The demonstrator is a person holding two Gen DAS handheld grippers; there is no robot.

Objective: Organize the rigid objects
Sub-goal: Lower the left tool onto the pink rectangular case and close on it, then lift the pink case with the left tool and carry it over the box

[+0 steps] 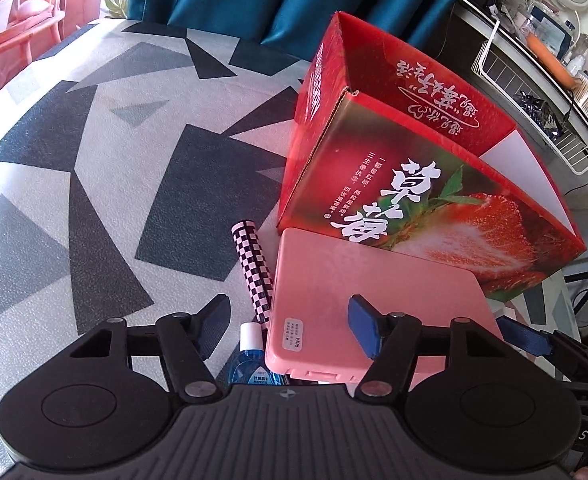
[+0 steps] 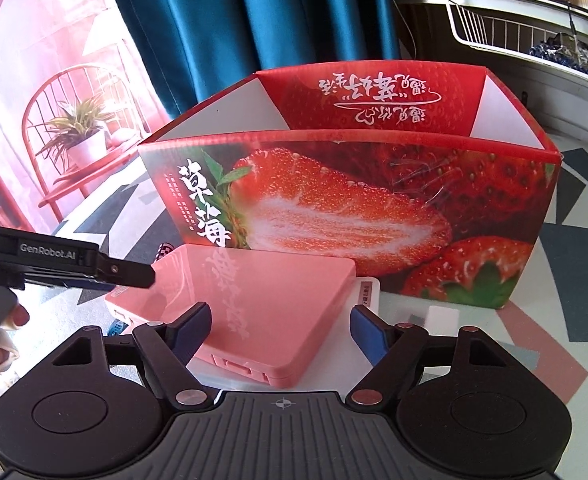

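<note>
- The pink case (image 2: pixel 250 304) is flat, square and glossy, with rounded corners, a clasp on its near edge and a small white label on the lid; it lies on the counter (image 1: pixel 94 184) just in front of the strawberry box (image 2: pixel 353 200), whose print reflects in its lid
- A checkered pen (image 1: pixel 254 272) lies beside the case's left edge; a small blue bottle (image 1: pixel 250 368) with a white cap sits below it, half hidden by the left hand-held gripper (image 1: pixel 290 328)
- The left hand-held gripper stands partly open over the case's left edge, pads not pressing it; the right hand-held gripper (image 2: pixel 282 332) stands wide astride the near edge, also clear
- White items under and beside the case are too hidden to identify; the box's interior cannot be seen
</note>
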